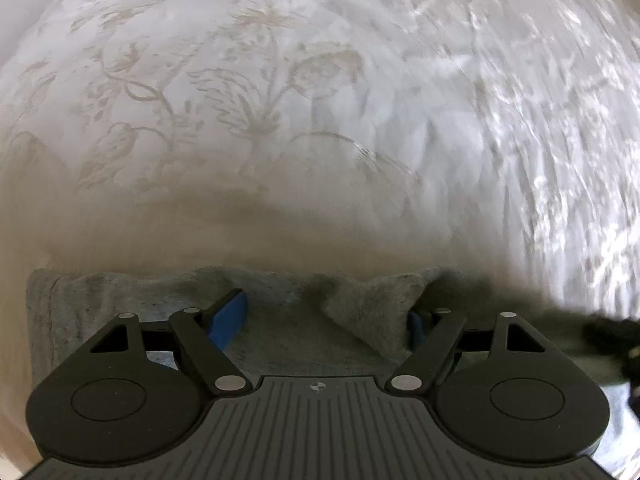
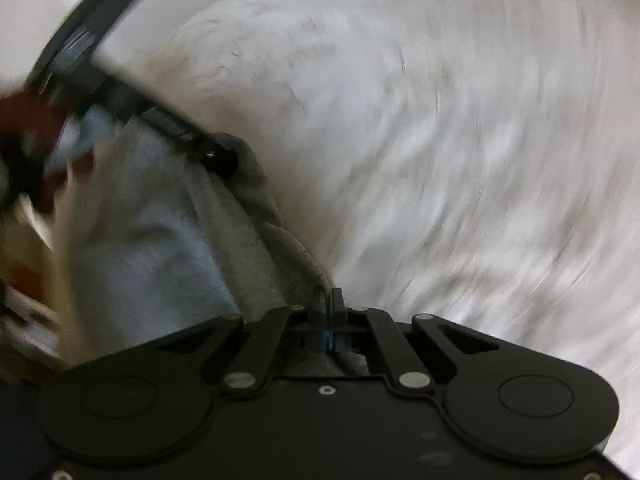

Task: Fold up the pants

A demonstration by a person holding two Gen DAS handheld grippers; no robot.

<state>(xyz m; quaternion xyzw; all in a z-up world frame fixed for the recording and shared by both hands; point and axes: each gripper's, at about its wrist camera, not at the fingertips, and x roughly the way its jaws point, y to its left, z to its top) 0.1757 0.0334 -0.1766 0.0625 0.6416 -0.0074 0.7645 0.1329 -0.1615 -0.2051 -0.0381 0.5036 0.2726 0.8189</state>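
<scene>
Pants: one grey pair, lying on one white bedspread with a pale floral pattern. Grippers: two. Left gripper points steeply down, jaws spread wide, blue pads either side of a fabric ridge, not pressing it. The garment's visible edge runs across, just ahead of the fingertips. Right gripper has jaws fully together at the cloth's edge; whether fabric is pinched cannot be told. There the long axis runs from the tips away to the upper left. Heavy motion blur.
</scene>
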